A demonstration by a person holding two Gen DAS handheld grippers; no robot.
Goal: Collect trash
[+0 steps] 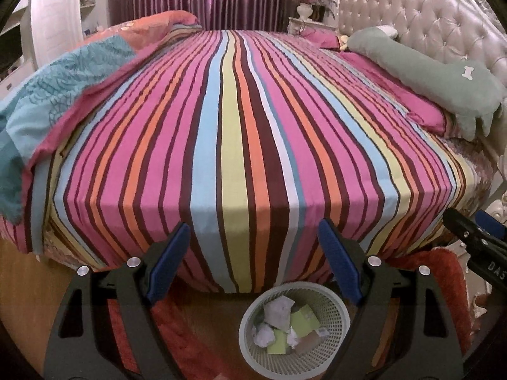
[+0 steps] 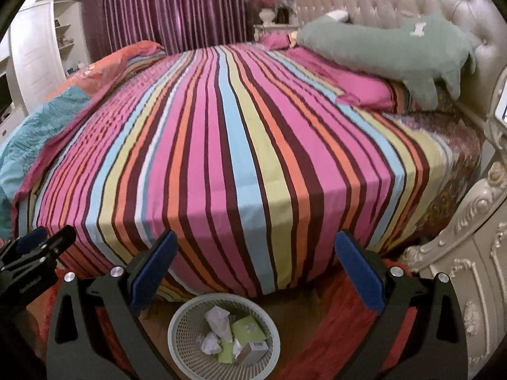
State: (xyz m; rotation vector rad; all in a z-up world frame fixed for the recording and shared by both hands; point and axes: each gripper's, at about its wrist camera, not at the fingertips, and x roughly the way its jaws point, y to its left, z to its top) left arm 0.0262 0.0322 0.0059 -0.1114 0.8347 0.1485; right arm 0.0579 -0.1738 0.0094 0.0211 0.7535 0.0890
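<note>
A white mesh waste basket [image 1: 253, 353] [image 2: 180, 348] stands on the wooden floor at the foot of the striped bed. Inside lie crumpled white paper [image 1: 277, 312] [image 2: 218, 318], green cartons [image 1: 304, 316] [image 2: 248, 327] and a small brown box [image 2: 253, 350]. My left gripper [image 1: 253, 231] hangs above the basket, open, with nothing between its blue pads. My right gripper [image 2: 255, 239] is likewise open and empty, over the bed's edge. Each gripper shows at the edge of the other's view: the right gripper [image 1: 475, 224], the left gripper [image 2: 38, 243].
The bed [image 1: 247, 120] with its striped sheet fills both views. A green plush pillow [image 2: 380, 47] lies by the tufted headboard [image 1: 427, 9]. A teal and orange quilt [image 1: 47, 95] is bunched at the left. A carved cream nightstand [image 2: 469, 285] stands at right, over a red rug [image 2: 332, 332].
</note>
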